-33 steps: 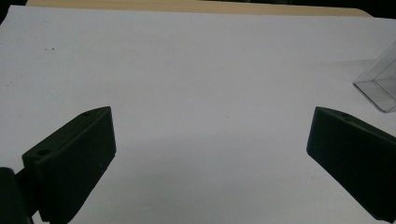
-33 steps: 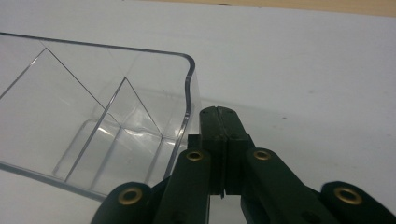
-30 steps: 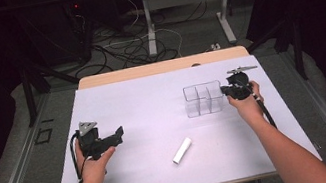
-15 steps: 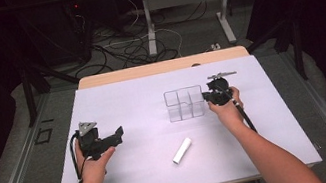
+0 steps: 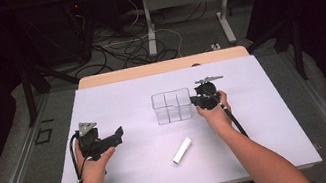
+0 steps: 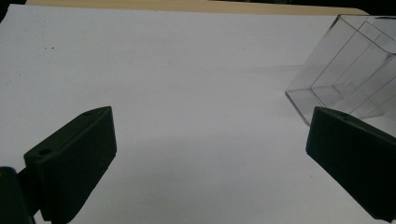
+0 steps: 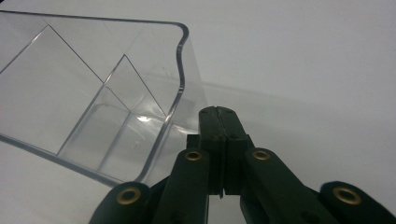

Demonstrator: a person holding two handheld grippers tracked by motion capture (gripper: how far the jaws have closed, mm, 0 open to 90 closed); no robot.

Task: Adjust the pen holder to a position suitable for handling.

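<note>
Leftward across the white table (image 5: 116,97) the clear box (image 5: 171,105) has slid, drawn by the right gripper (image 5: 196,101), and now stands near the middle. That gripper's jaws are pressed together against the box's right wall. The left gripper (image 5: 118,133) hovers spread wide, holding nothing. Nearer the person lies a small white tube (image 5: 182,150).

one clear plastic divided box (image 5: 172,106) with what looks like four compartments stands on the table. one small white cylindrical tube (image 5: 182,150) lies on the one white-topped table (image 5: 116,94). two black two-jaw grippers are there, a left gripper (image 5: 117,134) and a right gripper (image 5: 195,101).
</note>
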